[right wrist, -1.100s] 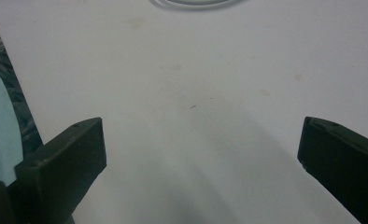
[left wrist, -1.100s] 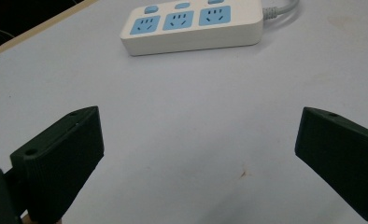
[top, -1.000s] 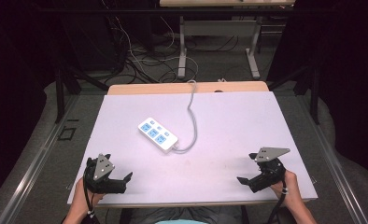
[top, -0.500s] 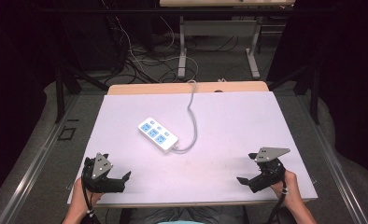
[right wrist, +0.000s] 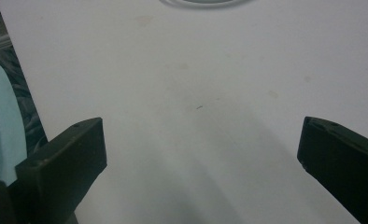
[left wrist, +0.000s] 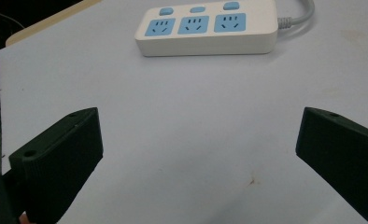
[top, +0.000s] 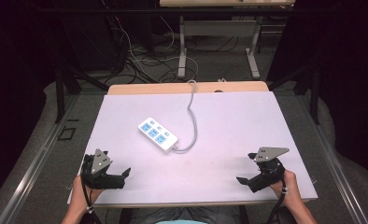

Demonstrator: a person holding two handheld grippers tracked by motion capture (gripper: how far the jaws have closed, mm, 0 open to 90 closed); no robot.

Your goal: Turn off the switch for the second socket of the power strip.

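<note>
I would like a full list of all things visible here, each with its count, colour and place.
power strip: one, white with three blue sockets and three blue buttons, middle of the table, left of centre
cord: one, grey-white, runs from the strip over the far edge
table: one, pale top, wooden strip at the far edge
floor cables: several, dark and white, beyond the table
left gripper: one, black, near left corner, open
right gripper: one, black, near right corner, open
hands: two, at the near edge
</note>
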